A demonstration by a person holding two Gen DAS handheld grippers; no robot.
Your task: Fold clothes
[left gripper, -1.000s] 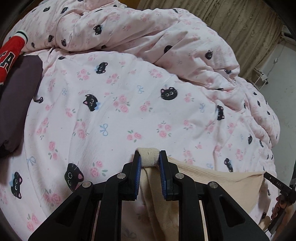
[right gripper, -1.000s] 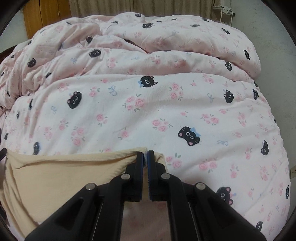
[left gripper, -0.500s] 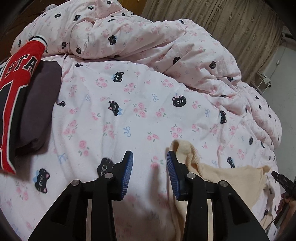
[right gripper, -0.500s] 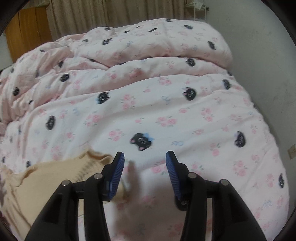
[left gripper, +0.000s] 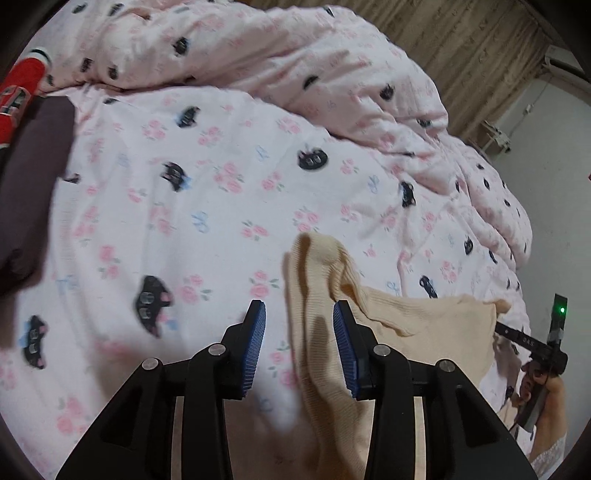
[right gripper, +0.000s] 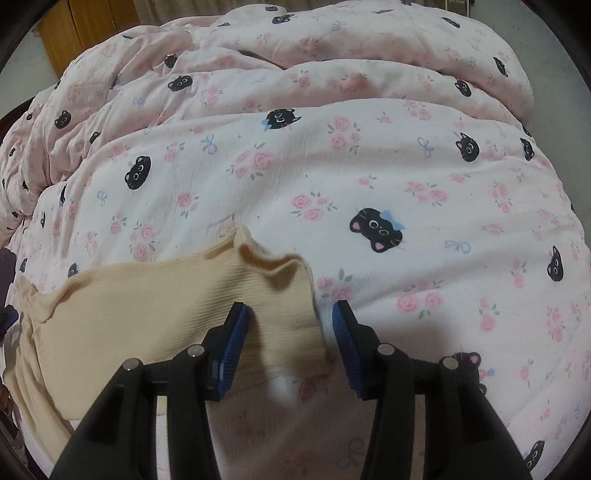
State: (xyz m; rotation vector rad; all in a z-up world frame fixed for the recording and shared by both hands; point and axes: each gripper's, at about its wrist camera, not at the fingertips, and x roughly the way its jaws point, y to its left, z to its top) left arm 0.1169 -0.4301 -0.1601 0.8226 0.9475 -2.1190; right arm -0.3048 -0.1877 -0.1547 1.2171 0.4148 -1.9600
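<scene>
A cream ribbed garment (left gripper: 406, 325) lies on the pink cat-print duvet (left gripper: 221, 184). My left gripper (left gripper: 299, 347) is open, its blue pads either side of the garment's left corner, not clamping it. In the right wrist view the garment (right gripper: 147, 321) spreads to the left, and my right gripper (right gripper: 288, 343) is open over its right corner, with the cloth lying loose between the pads. The right gripper tool and hand also show in the left wrist view (left gripper: 543, 354).
A red jersey (left gripper: 18, 88) and a dark folded garment (left gripper: 29, 177) lie at the left edge of the bed. The duvet is bunched at the far side (right gripper: 332, 48). A wooden cabinet (right gripper: 85, 29) stands beyond; a wall (left gripper: 554, 166) is on the right.
Both grippers were shut on the cream garment's corners one second ago. They have opened and let it go; the garment now lies on the duvet with its corners rumpled.
</scene>
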